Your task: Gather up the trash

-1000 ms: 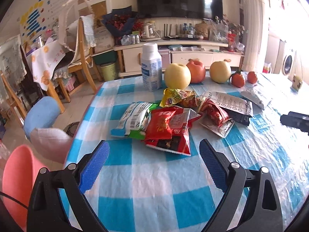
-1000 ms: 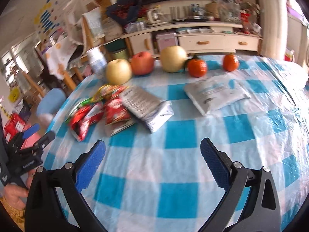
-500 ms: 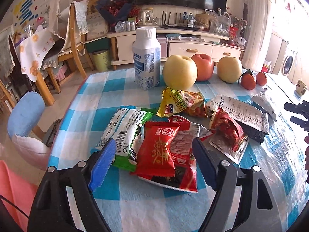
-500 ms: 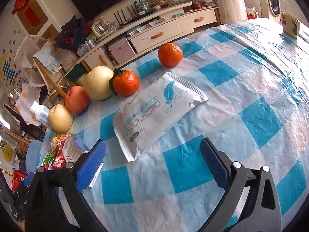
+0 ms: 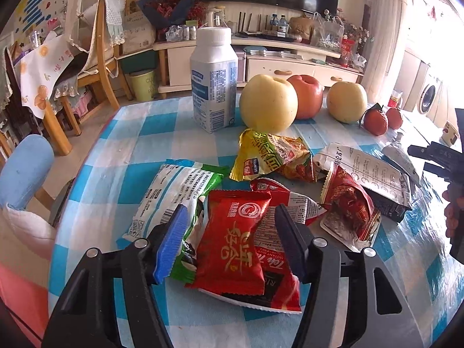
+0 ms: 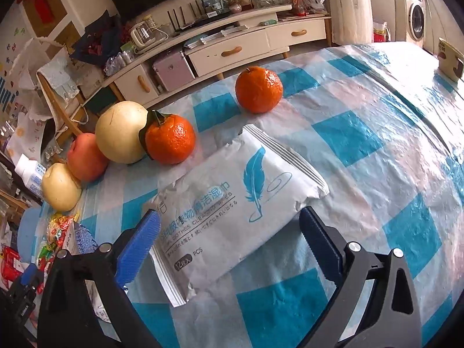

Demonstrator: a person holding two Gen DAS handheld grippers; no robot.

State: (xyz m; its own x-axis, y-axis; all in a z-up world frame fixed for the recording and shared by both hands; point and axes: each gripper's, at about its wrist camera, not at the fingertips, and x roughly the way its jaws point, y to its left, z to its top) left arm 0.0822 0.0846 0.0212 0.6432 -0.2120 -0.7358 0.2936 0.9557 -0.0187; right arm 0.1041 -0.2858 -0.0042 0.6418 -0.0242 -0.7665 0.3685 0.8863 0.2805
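Broadly, a table (image 5: pixel 136 133) covered in a blue and white checked cloth fills both views, with a television cabinet (image 6: pixel 255 43) behind it. On the cloth near the far edge stand a white bottle (image 5: pixel 214 78), two yellow apples (image 5: pixel 268 105), a red apple (image 5: pixel 308 95) between them, and two oranges (image 6: pixel 169 139) off to the right.

Trash lies in a loose heap at the middle of the left wrist view: a green and white wrapper (image 5: pixel 177 191), a silver printed packet (image 5: pixel 368 171), a yellow wrapper (image 5: pixel 269 156) just in front of the nearer apple, a torn red wrapper (image 5: pixel 348 206), and a red snack packet (image 5: pixel 235 237) lying on top of another red packet. The left gripper (image 5: pixel 229 240) is low over this heap with its jaws apart, one blue pad (image 5: pixel 171 246) on the green wrapper and the other beside the red snack packet, which sits between them; whether the pads press it I cannot tell.

Over in the right wrist view, a white wipes pack (image 6: pixel 232 211) with a blue feather print lies flat on the cloth just in front of the oranges. The right gripper (image 6: pixel 230 243) has its jaws wide apart on either side of the pack's near end, not closed on it
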